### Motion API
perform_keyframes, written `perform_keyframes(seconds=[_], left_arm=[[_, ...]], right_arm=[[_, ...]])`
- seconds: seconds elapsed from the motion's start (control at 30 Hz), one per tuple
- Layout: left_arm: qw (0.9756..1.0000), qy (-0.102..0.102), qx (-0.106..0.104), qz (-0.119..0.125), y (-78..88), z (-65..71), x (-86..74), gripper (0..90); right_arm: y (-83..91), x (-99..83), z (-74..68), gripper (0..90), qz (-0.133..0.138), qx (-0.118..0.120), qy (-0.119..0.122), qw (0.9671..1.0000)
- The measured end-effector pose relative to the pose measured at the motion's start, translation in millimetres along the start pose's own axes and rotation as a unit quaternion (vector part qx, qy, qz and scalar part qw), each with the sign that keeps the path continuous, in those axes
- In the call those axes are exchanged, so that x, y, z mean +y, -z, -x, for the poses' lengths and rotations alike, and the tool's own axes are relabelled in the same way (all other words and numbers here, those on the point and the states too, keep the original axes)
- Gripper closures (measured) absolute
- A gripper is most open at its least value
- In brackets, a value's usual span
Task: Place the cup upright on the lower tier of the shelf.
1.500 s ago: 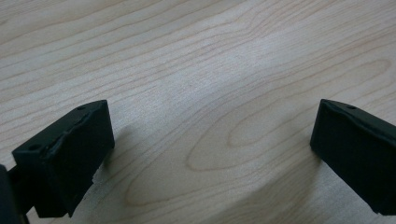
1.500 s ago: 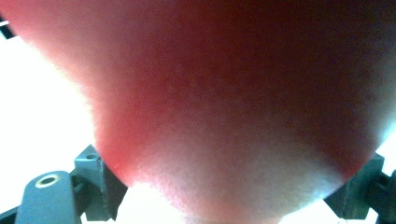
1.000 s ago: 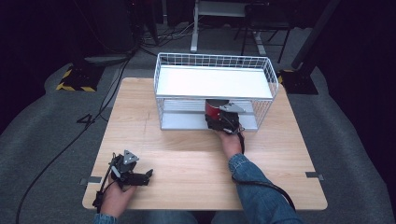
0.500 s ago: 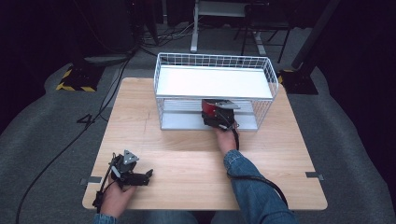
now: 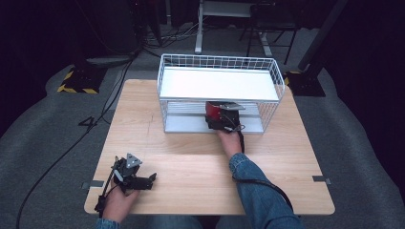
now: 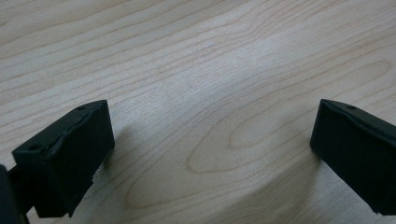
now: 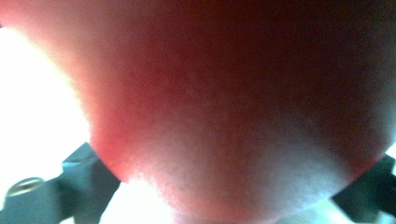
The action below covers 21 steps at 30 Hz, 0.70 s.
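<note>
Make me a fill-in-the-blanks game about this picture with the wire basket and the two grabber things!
1. The white wire rack stands on a table made of ____.
2. The left gripper has its jaws ____, with nothing but bare tabletop between them.
3. The big blurry thing right in front of the right gripper's camera is coloured ____.
4. The right gripper reaches into the rack's ____ shelf.

Missing words: wood; open; red; lower
</note>
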State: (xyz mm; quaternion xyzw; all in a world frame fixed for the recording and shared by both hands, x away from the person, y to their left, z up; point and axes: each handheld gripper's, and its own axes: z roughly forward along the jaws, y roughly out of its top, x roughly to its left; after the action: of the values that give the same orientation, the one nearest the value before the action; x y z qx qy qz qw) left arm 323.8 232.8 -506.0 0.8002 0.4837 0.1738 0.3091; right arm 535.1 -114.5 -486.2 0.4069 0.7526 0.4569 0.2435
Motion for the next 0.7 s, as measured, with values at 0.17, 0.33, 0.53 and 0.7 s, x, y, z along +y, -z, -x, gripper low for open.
perform_keyframes(seconds=[0.17, 0.33, 0.53, 0.7], left_arm=[[1.0, 0.002, 0.0, 0.001, -0.2, 0.3, 0.0, 0.1], [1.0, 0.002, 0.0, 0.002, -0.3, 0.2, 0.0, 0.1], [1.0, 0.002, 0.0, 0.001, -0.2, 0.3, 0.0, 0.1], [1.0, 0.002, -0.001, 0.002, -0.6, -0.1, 0.6, 0.1]], right_arm=[[5.2, 0.1, 2.6, 0.0, 0.001, -0.001, -0.001, 1.0], [18.4, -2.1, 6.9, 0.0, 0.005, 0.003, -0.002, 1.0], [45.0, -4.4, 13.1, 0.0, 0.005, 0.003, -0.009, 0.9999], [68.3, -6.8, 18.2, 0.0, 0.005, 0.012, -0.018, 0.9998]])
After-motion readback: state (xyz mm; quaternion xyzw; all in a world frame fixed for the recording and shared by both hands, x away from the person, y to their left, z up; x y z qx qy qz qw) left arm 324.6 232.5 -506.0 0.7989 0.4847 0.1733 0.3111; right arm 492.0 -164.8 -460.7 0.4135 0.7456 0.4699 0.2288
